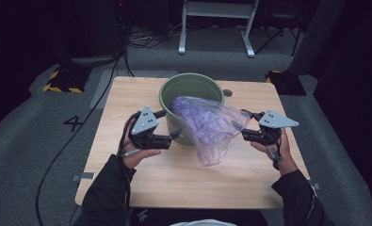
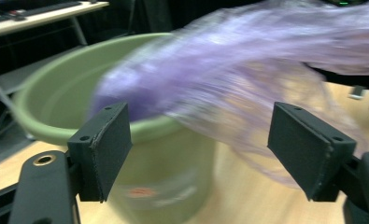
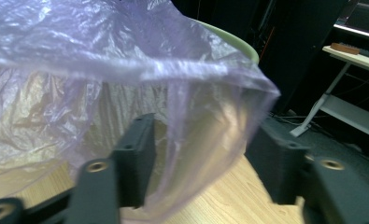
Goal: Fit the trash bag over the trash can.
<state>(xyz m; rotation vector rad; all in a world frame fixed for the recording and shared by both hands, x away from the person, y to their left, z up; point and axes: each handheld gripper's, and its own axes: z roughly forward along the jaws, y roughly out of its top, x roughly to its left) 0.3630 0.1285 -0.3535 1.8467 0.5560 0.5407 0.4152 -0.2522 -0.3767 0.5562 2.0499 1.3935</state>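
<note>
1. i see a green plastic bucket [image 1: 188, 87] standing on the wooden table [image 1: 127, 103], toward its far edge.
2. a thin purple plastic bag [image 1: 207, 125] drapes from inside the bucket's mouth over its near rim and hangs down toward the tabletop.
3. my left gripper [image 1: 174, 135] sits just beside the bucket's near wall; in the left gripper view its jaws stand wide apart with nothing pressed between them, the bag blurred beyond.
4. my right gripper [image 1: 244, 123] is at the bag's right edge; its jaws stand apart with a fold of the film hanging between them, the pads not pressing on it.
</note>
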